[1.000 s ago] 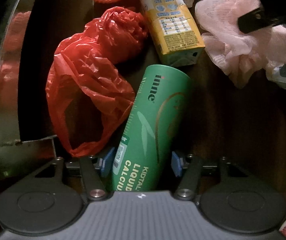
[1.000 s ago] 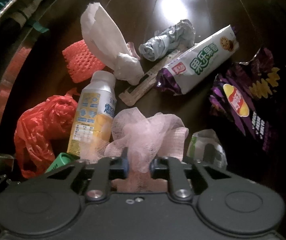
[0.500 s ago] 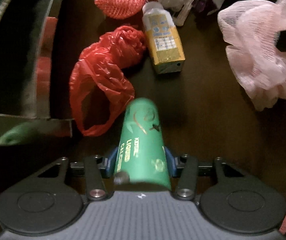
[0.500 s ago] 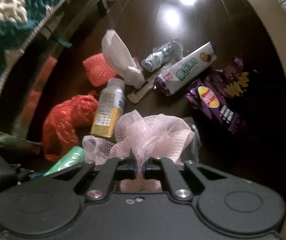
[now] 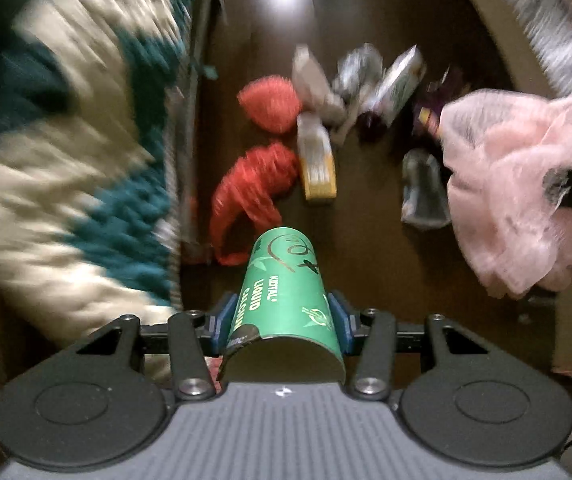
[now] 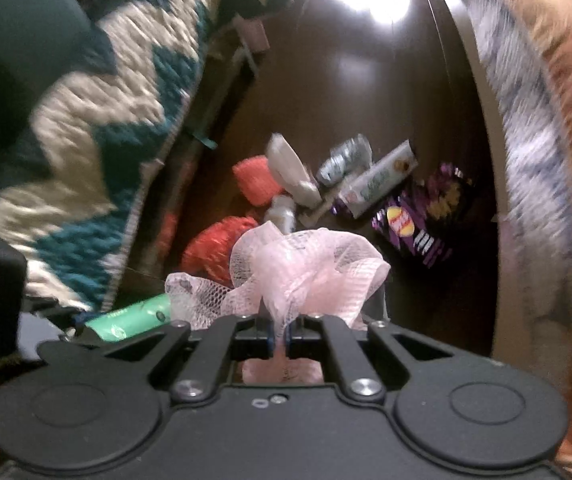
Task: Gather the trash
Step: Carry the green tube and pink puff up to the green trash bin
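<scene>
Above the dark wooden floor [image 5: 366,240], both grippers hang with trash in their grasp. Left gripper [image 5: 281,320]: its blue pads pinch a green cardboard tube [image 5: 286,292] by its sides, the tube's open end toward the camera. Right gripper [image 6: 279,336]: fingers pressed nearly together on a wad of pink mesh netting [image 6: 306,272], which billows out beyond the tips. On the floor below lie a crumpled red plastic bag [image 5: 253,188], a yellow-and-white bottle [image 5: 318,160], an orange foam net [image 5: 269,104], a white-and-green snack wrapper [image 6: 378,182] and a purple chip bag [image 6: 418,220]. A teal-and-cream woven blanket [image 5: 65,140] borders the floor on the left side of both views.
</scene>
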### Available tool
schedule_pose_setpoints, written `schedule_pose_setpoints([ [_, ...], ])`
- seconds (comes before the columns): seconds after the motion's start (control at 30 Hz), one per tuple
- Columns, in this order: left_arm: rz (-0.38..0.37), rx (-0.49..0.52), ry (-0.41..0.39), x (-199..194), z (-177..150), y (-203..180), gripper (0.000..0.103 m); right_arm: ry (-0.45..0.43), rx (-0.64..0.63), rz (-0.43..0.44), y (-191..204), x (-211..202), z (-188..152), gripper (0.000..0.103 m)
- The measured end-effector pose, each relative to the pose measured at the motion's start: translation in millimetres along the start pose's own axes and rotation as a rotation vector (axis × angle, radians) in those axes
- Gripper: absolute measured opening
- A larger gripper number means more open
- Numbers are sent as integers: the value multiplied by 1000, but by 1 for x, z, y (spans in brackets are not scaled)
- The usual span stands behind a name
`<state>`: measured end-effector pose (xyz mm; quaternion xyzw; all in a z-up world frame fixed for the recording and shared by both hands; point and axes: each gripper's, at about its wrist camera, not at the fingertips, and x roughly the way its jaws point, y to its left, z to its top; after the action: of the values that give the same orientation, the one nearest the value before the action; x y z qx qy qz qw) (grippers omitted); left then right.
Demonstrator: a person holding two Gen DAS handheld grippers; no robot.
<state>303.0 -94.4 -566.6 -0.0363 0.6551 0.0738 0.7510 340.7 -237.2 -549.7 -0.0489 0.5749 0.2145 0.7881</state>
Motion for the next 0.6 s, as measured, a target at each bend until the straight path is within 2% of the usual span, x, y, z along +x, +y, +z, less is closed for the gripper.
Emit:
schedule_pose_setpoints([
  [0.37, -18, -27, -253, -237, 43, 45, 48, -157, -73, 52, 54, -200, 76, 4],
  [0.6, -53, -87, -371, -345, 64, 87, 48, -264, -149, 101, 111, -290, 130, 4],
])
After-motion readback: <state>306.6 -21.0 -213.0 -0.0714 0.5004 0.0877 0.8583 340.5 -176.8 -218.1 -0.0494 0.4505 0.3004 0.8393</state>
